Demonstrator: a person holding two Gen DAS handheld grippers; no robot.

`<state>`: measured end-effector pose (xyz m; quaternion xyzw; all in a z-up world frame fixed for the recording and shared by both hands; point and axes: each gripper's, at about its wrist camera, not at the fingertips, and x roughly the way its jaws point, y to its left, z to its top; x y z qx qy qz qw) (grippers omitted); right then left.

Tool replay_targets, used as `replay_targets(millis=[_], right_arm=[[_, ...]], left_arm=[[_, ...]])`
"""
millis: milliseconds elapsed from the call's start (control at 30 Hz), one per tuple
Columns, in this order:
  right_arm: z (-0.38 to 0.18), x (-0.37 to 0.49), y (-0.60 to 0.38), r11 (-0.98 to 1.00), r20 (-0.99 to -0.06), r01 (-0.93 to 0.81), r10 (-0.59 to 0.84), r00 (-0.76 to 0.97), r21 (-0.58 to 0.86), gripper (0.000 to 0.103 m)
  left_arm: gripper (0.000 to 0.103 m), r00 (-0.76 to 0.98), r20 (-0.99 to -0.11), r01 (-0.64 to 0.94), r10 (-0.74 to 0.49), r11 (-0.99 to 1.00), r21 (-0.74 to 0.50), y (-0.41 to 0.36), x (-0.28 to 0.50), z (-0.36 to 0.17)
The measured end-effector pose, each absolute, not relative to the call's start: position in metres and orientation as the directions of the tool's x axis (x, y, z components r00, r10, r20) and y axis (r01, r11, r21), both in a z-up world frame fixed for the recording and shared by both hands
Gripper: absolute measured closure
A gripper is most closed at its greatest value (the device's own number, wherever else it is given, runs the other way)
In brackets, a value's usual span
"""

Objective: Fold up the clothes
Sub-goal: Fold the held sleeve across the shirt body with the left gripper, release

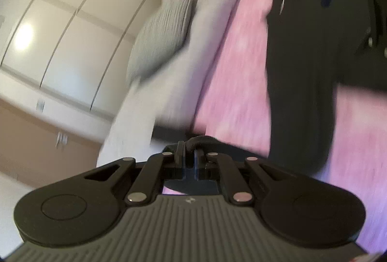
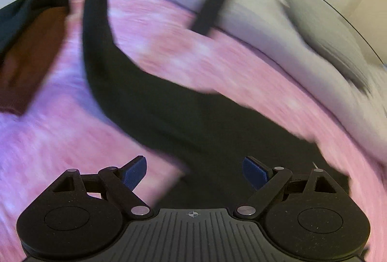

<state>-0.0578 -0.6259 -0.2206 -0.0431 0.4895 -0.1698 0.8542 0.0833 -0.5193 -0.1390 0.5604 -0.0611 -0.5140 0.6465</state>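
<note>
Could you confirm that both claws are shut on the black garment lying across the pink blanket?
Not quite: only the left claw is shut on the black garment. The right wrist view shows the right claw open above it, over the pink blanket.

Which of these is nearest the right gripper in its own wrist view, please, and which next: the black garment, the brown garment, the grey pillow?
From the right gripper, whose fingers stand open:
1. Black garment, directly ahead on the pink bedspread, reaching between the fingertips.
2. Brown garment, off to the left.
3. Grey pillow, farthest, upper right, beyond the bedspread's edge.
</note>
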Motion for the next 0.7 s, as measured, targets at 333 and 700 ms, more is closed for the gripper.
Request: replay_targets(millis=[333, 700], right_arm=[[-0.213, -0.231, -0.771, 0.796, -0.822, 0.569, -0.458, 0.339, -0.209, 0.013], [-0.215, -0.349, -0.838, 0.691, -0.847, 0.711, -0.451, 0.282, -0.131, 0.013]], left_arm=[[0.098, 0.171, -0.546, 0.639, -0.820, -0.329, 0.695, -0.701, -0.137, -0.187], [0.077, 0.083, -0.703, 0.643, -0.706, -0.502, 0.579, -0.771, -0.237, -0.265]])
